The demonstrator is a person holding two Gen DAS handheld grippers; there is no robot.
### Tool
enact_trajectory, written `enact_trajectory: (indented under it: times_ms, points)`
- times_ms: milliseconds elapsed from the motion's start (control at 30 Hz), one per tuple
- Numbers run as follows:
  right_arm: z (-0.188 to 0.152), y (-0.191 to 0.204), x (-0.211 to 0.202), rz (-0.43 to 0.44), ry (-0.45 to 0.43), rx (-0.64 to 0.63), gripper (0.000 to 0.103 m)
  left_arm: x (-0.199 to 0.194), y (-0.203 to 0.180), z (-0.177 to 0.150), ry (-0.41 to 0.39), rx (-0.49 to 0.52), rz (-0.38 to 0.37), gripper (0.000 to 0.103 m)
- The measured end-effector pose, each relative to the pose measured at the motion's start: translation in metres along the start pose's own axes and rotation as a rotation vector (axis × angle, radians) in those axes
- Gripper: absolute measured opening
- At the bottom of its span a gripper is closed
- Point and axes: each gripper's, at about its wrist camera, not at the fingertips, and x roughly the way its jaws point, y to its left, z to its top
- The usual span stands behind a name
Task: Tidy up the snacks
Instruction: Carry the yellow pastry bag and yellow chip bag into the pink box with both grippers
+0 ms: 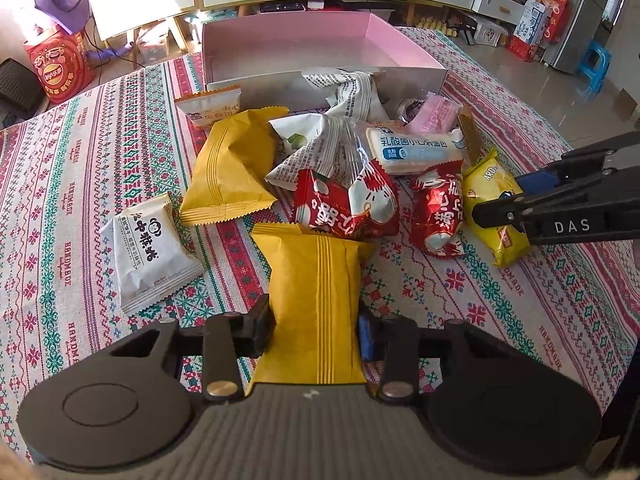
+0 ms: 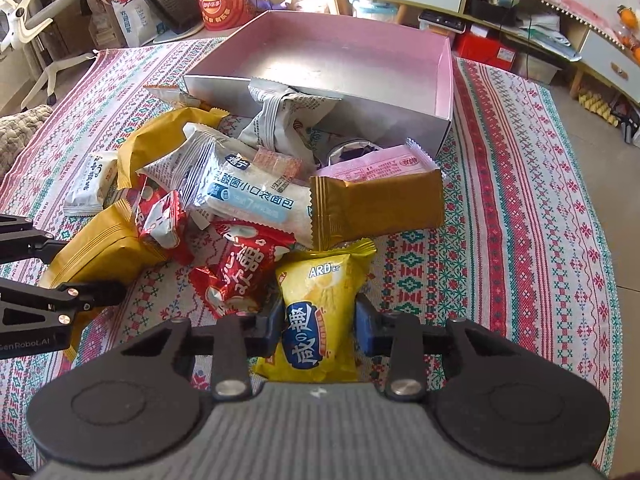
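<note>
A pile of snack packets lies on the patterned cloth in front of an open pink box (image 1: 280,46), which also shows in the right wrist view (image 2: 447,76). My left gripper (image 1: 316,330) is shut on a mustard-yellow packet (image 1: 316,280), seen from the side in the right wrist view (image 2: 96,252). My right gripper (image 2: 318,326) is shut on a bright yellow cracker packet (image 2: 320,312), which also shows at the right of the left wrist view (image 1: 494,208). Red packets (image 1: 344,204), a white bread packet (image 1: 416,148) and a second mustard packet (image 1: 232,172) lie between.
A white packet with black characters (image 1: 150,254) lies left of the pile. A brown-gold packet (image 2: 380,204) and a pink packet (image 2: 376,164) lie near the box's front wall. Cabinets, bags and a blue stool (image 1: 596,64) stand beyond the cloth edge.
</note>
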Motion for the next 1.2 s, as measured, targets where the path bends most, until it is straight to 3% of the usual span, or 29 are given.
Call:
enact_trajectory:
  times_ms: [333,767,967,1200]
  points:
    - [0.003,0.001,-0.011,0.011,-0.01,-0.004,0.031,-0.016,0.002,0.0,-0.026,-0.009,-0.005,0.047]
    - [0.018,0.002,-0.044,0.072,-0.106,0.007,0.031,-0.051,-0.003,0.012,-0.118,-0.003,-0.025,0.047]
    - [0.034,-0.002,-0.049,0.078,-0.13,0.027,0.031,-0.055,-0.01,0.035,-0.158,-0.006,-0.01,0.047]
    - [0.078,-0.017,-0.041,0.058,-0.158,0.058,0.031,-0.048,-0.014,0.082,-0.202,0.04,0.031,0.047]
